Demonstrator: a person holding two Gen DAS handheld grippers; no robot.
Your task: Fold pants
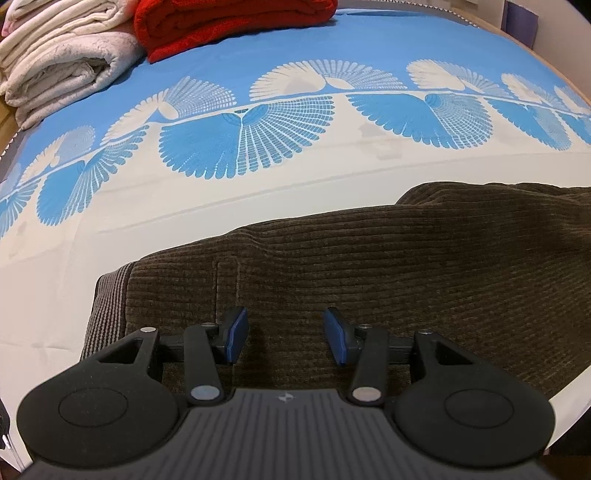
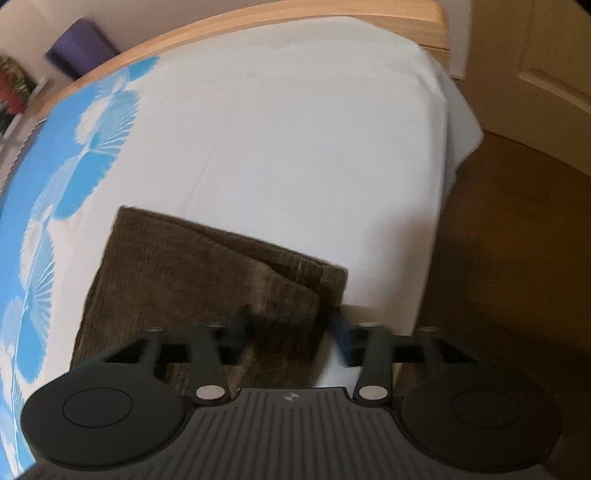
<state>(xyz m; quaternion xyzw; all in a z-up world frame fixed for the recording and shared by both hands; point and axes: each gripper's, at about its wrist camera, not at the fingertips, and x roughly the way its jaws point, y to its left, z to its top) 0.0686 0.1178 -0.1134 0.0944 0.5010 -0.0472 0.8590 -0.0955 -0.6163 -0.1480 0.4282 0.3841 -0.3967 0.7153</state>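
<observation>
Dark brown corduroy pants (image 1: 369,266) lie flat on the bed, with the ribbed waistband (image 1: 105,310) at the left. My left gripper (image 1: 284,334) is open just above the pants near the waistband end, holding nothing. In the right wrist view the pants (image 2: 177,266) show as a folded stack with the leg ends (image 2: 317,277) toward the right. My right gripper (image 2: 291,332) is open over the near right corner of that stack. Its image is motion-blurred.
The bed sheet (image 1: 258,206) is white with a blue fan pattern. Folded cream blankets (image 1: 55,62) and a red blanket (image 1: 229,26) lie at the far left. The wooden bed frame (image 2: 258,22), a wooden floor (image 2: 517,258) and a door (image 2: 535,55) lie to the right.
</observation>
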